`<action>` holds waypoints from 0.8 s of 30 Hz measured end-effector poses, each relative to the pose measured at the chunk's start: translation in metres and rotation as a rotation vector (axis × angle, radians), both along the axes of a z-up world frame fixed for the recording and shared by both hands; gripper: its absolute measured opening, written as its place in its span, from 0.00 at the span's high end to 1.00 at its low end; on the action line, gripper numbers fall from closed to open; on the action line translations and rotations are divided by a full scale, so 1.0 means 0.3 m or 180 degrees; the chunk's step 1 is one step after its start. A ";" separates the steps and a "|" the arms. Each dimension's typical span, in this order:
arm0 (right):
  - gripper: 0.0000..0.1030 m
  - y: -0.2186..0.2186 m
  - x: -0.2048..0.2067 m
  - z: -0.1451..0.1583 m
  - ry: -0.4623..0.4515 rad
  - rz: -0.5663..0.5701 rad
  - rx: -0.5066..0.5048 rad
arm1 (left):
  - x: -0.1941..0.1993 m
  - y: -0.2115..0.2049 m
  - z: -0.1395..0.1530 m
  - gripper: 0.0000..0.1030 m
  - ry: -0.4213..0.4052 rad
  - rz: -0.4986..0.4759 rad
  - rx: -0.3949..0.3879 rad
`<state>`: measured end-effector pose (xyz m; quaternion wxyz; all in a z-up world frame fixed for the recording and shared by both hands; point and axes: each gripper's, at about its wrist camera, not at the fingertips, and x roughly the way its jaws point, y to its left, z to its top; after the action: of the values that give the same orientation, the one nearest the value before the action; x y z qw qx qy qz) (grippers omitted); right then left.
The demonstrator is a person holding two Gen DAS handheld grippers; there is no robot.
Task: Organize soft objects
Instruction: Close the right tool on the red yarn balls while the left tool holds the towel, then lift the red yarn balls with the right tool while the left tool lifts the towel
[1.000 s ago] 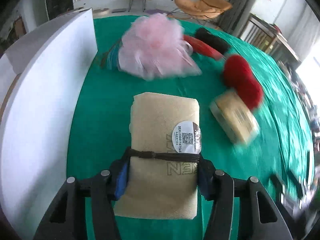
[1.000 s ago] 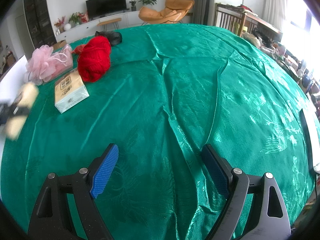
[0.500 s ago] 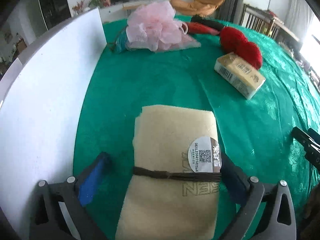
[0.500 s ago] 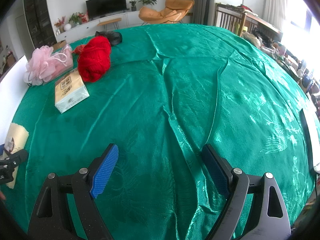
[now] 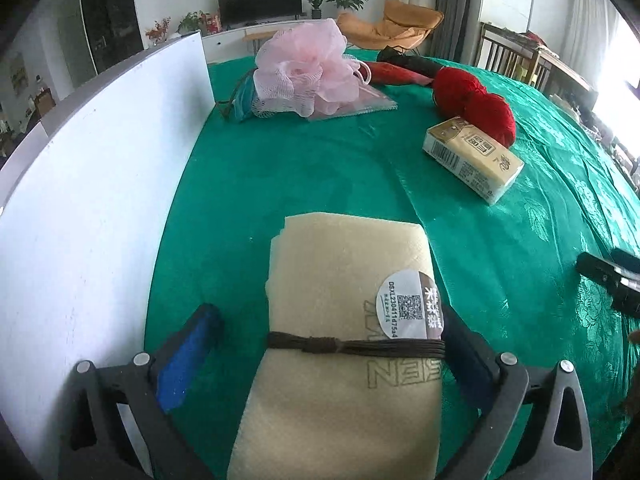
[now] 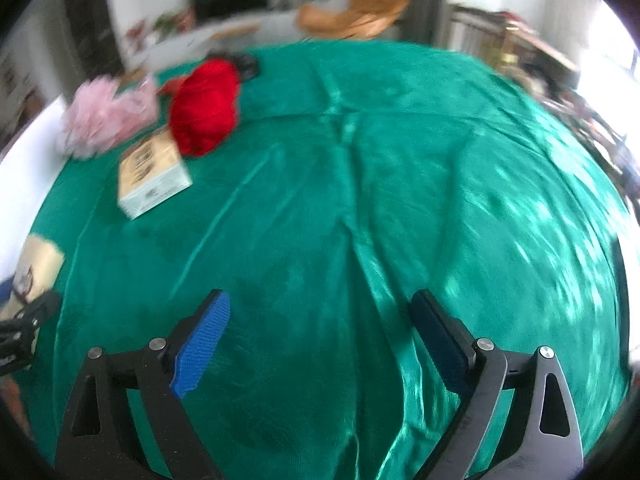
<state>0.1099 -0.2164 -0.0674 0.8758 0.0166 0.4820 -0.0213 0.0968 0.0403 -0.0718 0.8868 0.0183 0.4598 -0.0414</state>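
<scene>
A folded beige towel [image 5: 344, 264] tied with a dark cord lies on the green cloth [image 5: 320, 168], close to a white panel. My left gripper [image 5: 328, 318] is open around the towel's near half; its left pad stands well clear of the towel and its right pad sits at the edge. In the blurred right wrist view, my right gripper [image 6: 320, 300] hovers over bare cloth [image 6: 400, 200]. Its jaws are opening and nothing is between them. The towel [image 6: 38, 264] shows at that view's far left.
A pink mesh pouf [image 5: 308, 76], a red yarn ball [image 5: 476, 100] and a tissue pack [image 5: 472, 158] lie further back, with a teal item [image 5: 244, 100] and red and black items [image 5: 400, 68]. The white panel [image 5: 92, 184] walls the left side.
My left jaws went from shut on the towel to wide open, and the towel now rests on the cloth. The right wrist view has shifted and blurred, and its jaws widened slightly.
</scene>
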 end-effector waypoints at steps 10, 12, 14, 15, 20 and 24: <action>0.13 0.151 0.483 0.165 0.0196 0.0164 0.0753 | 0.000 -0.001 0.000 0.00 -0.0008 0.0012 -0.0001; 0.13 0.194 0.547 0.129 0.0282 0.0123 0.0607 | 0.000 -0.002 -0.001 0.00 -0.0009 0.0012 -0.0003; 0.37 0.215 0.574 0.103 0.0334 0.0159 0.0429 | 0.000 -0.002 -0.001 0.00 -0.0009 0.0013 -0.0002; 0.56 0.217 0.578 0.090 0.0378 0.0211 0.0373 | 0.001 -0.002 -0.001 0.00 -0.0009 0.0013 -0.0002; 0.56 0.131 0.506 0.133 0.0257 0.0227 0.0403 | 0.002 -0.002 -0.003 0.00 -0.0010 0.0013 -0.0002; 0.56 0.031 0.357 0.211 0.0092 0.0175 0.0417 | 0.002 -0.002 -0.003 0.00 -0.0010 0.0012 -0.0002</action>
<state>0.2171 -0.2070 -0.0039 0.8660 0.0604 0.4953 0.0340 0.0975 0.0398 -0.0727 0.8876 0.0173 0.4585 -0.0399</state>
